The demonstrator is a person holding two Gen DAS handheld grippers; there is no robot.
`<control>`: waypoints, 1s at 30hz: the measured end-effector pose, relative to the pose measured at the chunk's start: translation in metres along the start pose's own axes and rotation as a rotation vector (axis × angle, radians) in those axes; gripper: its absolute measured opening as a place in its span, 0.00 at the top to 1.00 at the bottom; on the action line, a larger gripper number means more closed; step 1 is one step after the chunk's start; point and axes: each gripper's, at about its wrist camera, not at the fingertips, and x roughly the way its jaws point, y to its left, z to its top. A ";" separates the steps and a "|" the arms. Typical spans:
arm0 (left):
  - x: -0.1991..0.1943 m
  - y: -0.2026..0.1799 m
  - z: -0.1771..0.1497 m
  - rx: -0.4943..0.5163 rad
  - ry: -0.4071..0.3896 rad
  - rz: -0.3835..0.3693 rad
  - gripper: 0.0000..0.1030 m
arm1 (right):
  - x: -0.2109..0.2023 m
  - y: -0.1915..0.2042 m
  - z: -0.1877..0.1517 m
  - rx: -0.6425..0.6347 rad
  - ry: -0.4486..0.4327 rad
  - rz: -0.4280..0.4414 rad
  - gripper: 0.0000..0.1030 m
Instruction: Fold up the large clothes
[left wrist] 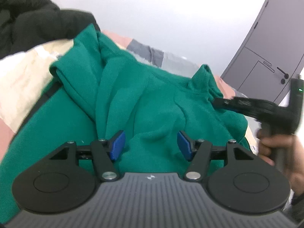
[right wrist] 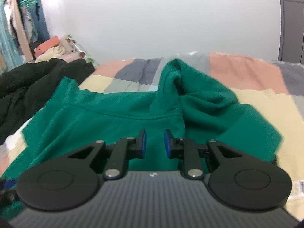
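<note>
Left gripper [left wrist: 150, 145] fingers wide, empty; right gripper [right wrist: 154, 143] fingers narrow, empty.

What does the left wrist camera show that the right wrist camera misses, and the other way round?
Only the left wrist view shows a grey door and the person's hand holding the right tongs at the green hoodie's edge. Only the right wrist view shows hanging clothes in the far corner. Both show the hoodie, a black garment and the patchwork bedspread.
</note>
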 end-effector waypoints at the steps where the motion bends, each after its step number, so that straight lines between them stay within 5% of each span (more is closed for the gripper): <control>1: -0.006 -0.002 0.000 0.006 -0.015 0.002 0.36 | -0.012 0.001 0.000 -0.005 -0.003 0.005 0.77; 9: -0.072 -0.010 0.006 0.028 -0.082 0.044 0.36 | -0.123 -0.008 0.009 -0.014 0.018 0.061 0.77; 15: -0.153 -0.012 0.050 0.065 -0.140 0.113 0.36 | -0.230 -0.033 0.032 -0.026 -0.039 0.094 0.76; 20: -0.218 0.005 0.089 -0.012 -0.173 0.089 0.36 | -0.292 -0.056 0.049 0.017 -0.076 0.128 0.48; 25: -0.238 0.039 0.084 -0.105 -0.125 -0.024 0.27 | -0.298 -0.079 0.030 0.100 -0.042 0.139 0.38; 27: -0.232 0.057 0.065 -0.115 -0.097 -0.015 0.27 | -0.284 -0.087 0.014 0.124 0.005 0.130 0.28; 30: -0.216 0.088 0.029 -0.154 -0.047 0.003 0.25 | -0.257 -0.103 -0.016 0.198 0.089 0.128 0.28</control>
